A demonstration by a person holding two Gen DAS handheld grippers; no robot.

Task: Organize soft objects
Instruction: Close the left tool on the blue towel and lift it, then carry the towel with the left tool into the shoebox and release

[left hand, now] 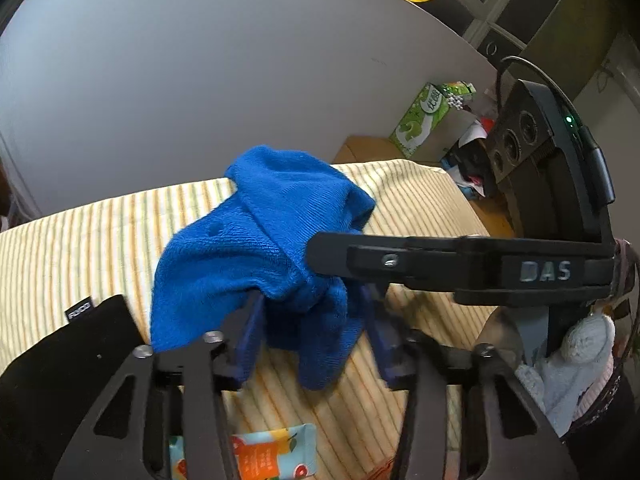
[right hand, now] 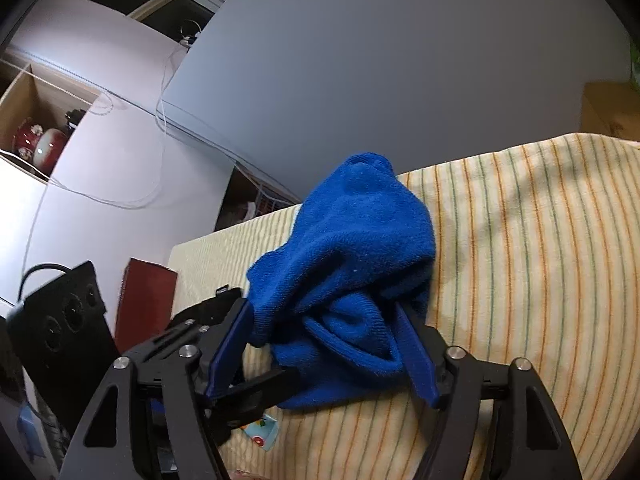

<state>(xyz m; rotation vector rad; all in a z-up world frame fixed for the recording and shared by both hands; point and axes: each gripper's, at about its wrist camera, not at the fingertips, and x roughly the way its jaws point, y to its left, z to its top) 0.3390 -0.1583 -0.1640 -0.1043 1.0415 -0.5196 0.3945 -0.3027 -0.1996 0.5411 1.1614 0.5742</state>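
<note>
Blue towel (left hand: 256,240) bunched on striped bench (left hand: 80,248), directly ahead of both tongs. Left tongs (left hand: 312,336) clenched on near folds; right tongs (right hand: 328,344) likewise, crossing from right.

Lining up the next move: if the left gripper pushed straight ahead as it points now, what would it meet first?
The blue towel, bunched right between the left gripper fingers. Beyond it probably the striped cloth, though depth is unclear.
</note>
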